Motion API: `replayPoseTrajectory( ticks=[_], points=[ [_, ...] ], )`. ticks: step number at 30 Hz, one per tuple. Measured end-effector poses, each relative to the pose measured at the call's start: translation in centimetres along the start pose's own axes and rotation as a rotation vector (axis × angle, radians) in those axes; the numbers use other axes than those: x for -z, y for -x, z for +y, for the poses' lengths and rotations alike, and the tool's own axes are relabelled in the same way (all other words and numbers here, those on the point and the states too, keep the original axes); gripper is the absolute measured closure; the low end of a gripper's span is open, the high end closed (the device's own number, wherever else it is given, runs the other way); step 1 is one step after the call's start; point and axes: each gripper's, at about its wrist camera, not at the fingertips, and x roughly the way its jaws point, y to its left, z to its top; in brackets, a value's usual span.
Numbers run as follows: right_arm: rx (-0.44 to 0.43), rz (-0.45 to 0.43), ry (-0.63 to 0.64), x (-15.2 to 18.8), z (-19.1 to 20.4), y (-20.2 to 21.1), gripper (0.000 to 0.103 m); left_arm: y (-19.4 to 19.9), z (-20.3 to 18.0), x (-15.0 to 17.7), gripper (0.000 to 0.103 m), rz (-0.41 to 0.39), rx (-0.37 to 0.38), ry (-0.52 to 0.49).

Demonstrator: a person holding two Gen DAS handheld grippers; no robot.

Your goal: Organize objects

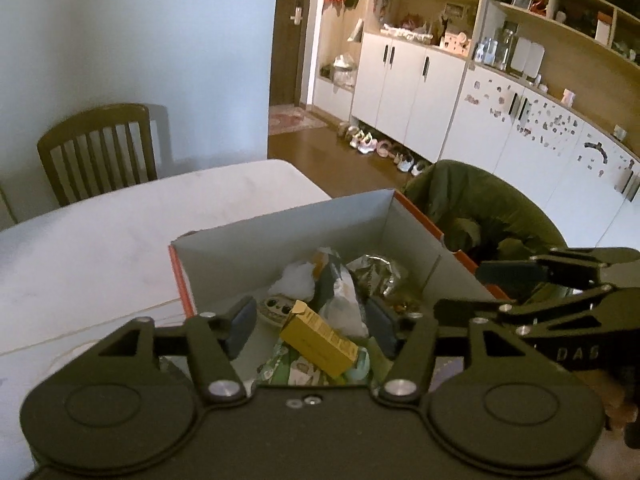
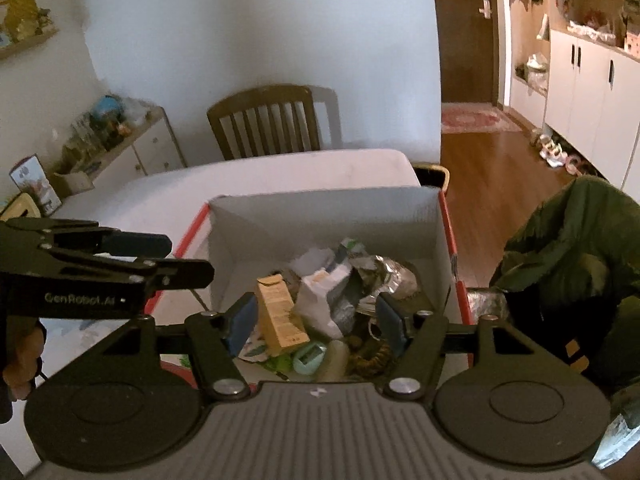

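Lettering "GenRobot.AI" on left gripper (image 2: 188,256), above box (image 2: 320,208)

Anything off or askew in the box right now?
Nothing spilled. The yellow carton lies tilted with its top flap open, loose on the heap in the white box. A crumpled foil wrapper sits behind it. Both tools are open and hold nothing.

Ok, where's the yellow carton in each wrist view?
Left wrist: yellow carton lies low centre, inside the box, between the left gripper's open fingers.
Right wrist: it leans left of centre, by the right gripper's left finger.
Shared landmark: the wooden chair behind the table.
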Motion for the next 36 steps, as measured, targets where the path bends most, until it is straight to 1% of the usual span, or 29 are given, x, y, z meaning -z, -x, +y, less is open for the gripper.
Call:
replayPoseTrajectory(
  ticks=[4, 6, 8, 10, 15, 17, 20, 23, 26, 30, 36],
  points=[
    [-0.006, -0.035, 0.005, 0.3, 0.8, 1.4, 0.035, 1.8, -0.2, 0.7, 0.037, -0.039, -0.016, -0.011],
    [-0.013, -0.047, -0.001, 0.6, 1.0, 2.0, 0.033, 2.7, -0.3, 1.0, 0.032, -0.060, -0.024, -0.020],
    [-0.014, -0.062, -0.006, 0.7, 1.2, 2.7, 0.033, 3.5, -0.2, 1.3, 0.031, -0.077, -0.023, -0.015],
    [-0.021, -0.083, -0.013, 0.9, 1.4, 3.3, 0.029, 4.3, -0.2, 1.6, 0.030, -0.094, -0.025, -0.013],
    [-0.038, -0.138, -0.024, 1.4, 2.0, 4.8, 0.019, 5.7, 0.0, 2.4, 0.018, -0.127, -0.029, 0.001],
    [-0.039, -0.150, -0.023, 1.5, 2.3, 5.2, 0.018, 6.1, 0.0, 2.7, 0.014, -0.137, -0.027, 0.004],
    [-0.033, -0.167, -0.026, 1.7, 2.7, 5.8, 0.010, 6.4, 0.1, 3.1, 0.008, -0.146, -0.020, 0.011],
    [-0.026, -0.195, -0.029, 1.9, 2.9, 6.5, 0.009, 6.7, 0.0, 3.5, 0.000, -0.158, -0.020, 0.009],
    [-0.015, -0.228, -0.046, 2.3, 2.9, 7.3, 0.002, 7.0, -0.2, 3.8, 0.000, -0.163, -0.013, 0.015],
    [0.005, -0.252, -0.075, 2.7, 2.7, 7.8, 0.001, 7.2, -0.2, 4.2, 0.000, -0.166, -0.003, 0.030],
    [0.018, -0.236, -0.131, 3.3, 2.3, 8.3, 0.001, 7.9, -0.5, 4.5, 0.000, -0.172, -0.009, 0.036]
  ],
)
